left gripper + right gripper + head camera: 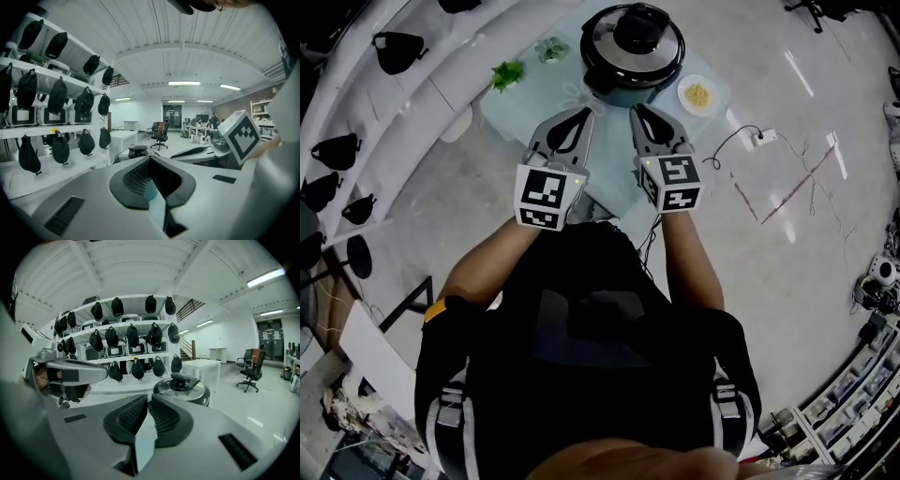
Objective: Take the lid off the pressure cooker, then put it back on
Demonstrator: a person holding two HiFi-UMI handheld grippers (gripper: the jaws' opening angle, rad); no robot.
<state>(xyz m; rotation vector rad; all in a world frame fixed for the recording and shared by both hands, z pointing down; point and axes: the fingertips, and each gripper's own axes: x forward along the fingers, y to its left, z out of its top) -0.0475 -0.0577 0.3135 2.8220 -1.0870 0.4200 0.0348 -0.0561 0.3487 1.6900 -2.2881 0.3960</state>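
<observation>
Both grippers were side by side in front of the person's chest, over the near part of the counter (pixel 525 112). The left gripper (pixel 584 114) had its jaws together with nothing between them. The right gripper (pixel 636 111) had its jaws almost together, with only a thin slit, and was also empty. Neither touched the cooker (pixel 614 86), which stood just beyond their tips, a little more in front of the right one. The cooker was round with a black body, and it stood upright on the counter. Its lid (pixel 666 49) sat on top, silver and shiny, flat and level, with a thick black handle (pixel 639 26) in the middle. Being round, the cooker showed no long axis, and its top faced straight up. Near it on the right lay a small plate (pixel 697 95) with yellow food, and on the left some green leaves (pixel 508 73).
</observation>
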